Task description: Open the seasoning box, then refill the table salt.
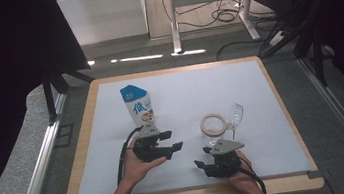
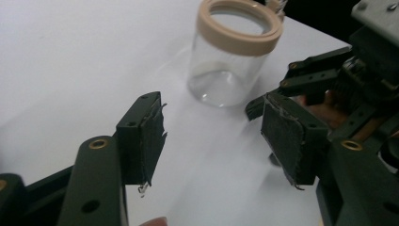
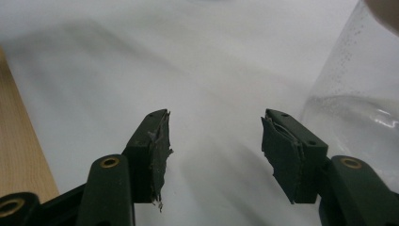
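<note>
Nearest the camera, at the front edge of the bench, the 2 hands each carry tongs. The left tongs stand open with nothing between the pads, pointing toward the glass jar. The right tongs stand about half open and empty, with the jar's wall just beside the right-hand pad. The jar, with its beige rim, stands upright right of the bench's centre, a tilted wine glass just beside it. A blue-and-white carton stands upright toward the left rear. By appearance no grasp has been made; taking hold of the jar remains.
</note>
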The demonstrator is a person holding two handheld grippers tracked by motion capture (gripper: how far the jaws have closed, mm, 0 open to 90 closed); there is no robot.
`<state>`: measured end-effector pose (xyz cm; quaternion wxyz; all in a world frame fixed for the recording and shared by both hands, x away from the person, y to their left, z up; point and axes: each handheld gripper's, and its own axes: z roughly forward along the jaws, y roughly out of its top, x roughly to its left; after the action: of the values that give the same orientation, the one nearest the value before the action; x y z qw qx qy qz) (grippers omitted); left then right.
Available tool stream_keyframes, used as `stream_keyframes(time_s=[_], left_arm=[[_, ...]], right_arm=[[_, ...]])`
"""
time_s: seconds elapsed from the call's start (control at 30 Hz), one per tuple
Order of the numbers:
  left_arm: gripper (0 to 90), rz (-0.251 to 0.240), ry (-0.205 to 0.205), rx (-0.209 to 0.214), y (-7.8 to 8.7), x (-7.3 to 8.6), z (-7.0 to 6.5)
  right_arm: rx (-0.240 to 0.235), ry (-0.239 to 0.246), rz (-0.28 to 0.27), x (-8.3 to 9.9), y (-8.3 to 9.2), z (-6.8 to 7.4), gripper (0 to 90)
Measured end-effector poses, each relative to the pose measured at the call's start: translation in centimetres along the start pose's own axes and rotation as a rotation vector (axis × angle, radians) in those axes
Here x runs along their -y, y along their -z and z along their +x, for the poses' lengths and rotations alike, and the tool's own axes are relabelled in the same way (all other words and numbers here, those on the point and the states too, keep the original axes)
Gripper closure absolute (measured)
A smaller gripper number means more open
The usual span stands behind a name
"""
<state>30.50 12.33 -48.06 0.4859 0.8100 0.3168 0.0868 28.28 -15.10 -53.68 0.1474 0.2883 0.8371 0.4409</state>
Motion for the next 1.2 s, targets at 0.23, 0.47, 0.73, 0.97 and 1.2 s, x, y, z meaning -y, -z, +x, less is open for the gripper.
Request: stream_keyframes(time_s=[0.23, 0.47, 0.73, 0.97, 1.2], left_arm=[[33.6, 0.018, 0.054, -0.063, 1.7, 3.2, 1.4], [33.6, 0.004, 0.080, -0.106, 3.1, 4.4, 2.2], [36.2, 0.012, 0.112, -0.147, 4.0, 5.4, 3.4], [38.0, -0.007, 0.152, -0.207, 5.5, 5.8, 4.9], [39.8, -0.038, 0.179, -0.261, 6.5, 5.6, 6.1]], right_arm=[[0.003, -0.013, -0.010, -0.5, -0.4, 0.2, 42.4], [0.000, -0.010, -0.014, -1.0, -0.8, 0.5, 42.3], [-0.001, -0.004, -0.021, -1.3, -1.0, 0.7, 41.3], [0.003, -0.010, -0.034, -1.4, -0.5, 0.4, 41.3], [-0.007, -0.001, -0.028, -1.4, -0.7, 0.7, 40.7]])
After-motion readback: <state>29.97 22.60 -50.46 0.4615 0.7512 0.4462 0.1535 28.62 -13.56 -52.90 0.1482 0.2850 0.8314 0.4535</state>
